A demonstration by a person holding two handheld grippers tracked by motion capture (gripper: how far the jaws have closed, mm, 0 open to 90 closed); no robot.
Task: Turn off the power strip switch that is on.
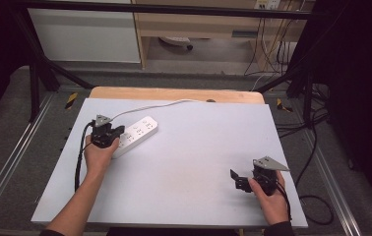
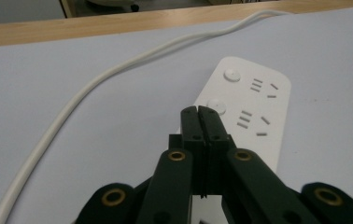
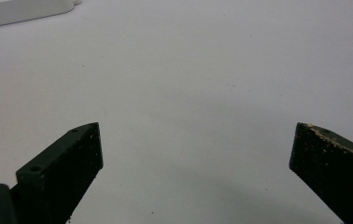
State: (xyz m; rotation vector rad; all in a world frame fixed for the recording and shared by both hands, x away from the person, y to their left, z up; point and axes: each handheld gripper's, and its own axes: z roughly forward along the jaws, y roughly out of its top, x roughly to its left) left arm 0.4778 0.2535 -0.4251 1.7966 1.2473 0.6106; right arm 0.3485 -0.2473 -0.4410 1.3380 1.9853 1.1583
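While the right gripper (image 1: 238,181) rests near the tabletop's (image 1: 189,162) front edge with jaws spread wide, the left gripper (image 2: 198,111) hovers pressed together over the power strip (image 2: 254,107) at far left. That strip looks rigid, light and smooth; gripping across its narrow sides seems safest. It is white, with round buttons and a trailing cord (image 2: 118,70).
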